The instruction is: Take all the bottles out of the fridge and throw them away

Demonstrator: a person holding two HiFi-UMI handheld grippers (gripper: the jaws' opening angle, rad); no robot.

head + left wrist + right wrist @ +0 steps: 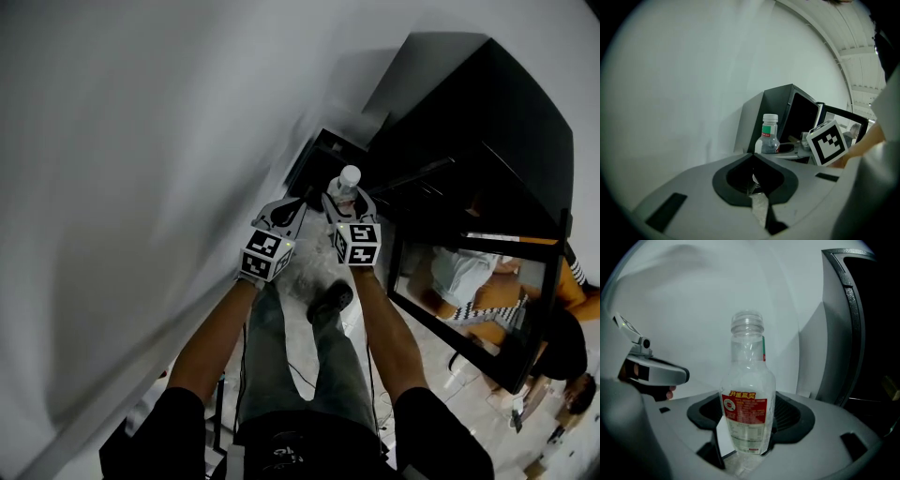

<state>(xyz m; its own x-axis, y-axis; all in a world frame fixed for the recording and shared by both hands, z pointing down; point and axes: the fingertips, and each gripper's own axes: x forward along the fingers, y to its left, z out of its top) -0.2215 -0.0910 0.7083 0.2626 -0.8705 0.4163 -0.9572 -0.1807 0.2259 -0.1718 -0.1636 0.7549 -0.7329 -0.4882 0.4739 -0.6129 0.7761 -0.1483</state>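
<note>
My right gripper has its jaws clamped on the lower body of the bottle, which stands upright between them, near the fridge. My left gripper has its jaws pressed together on nothing.

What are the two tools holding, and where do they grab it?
The right tool holds a clear bottle by its lower body, at the red label. The left tool is shut and holds nothing.

Black short sleeves, grey trousers, black shoe, grey left tool, right tool, black-and-white marker cubes
</note>
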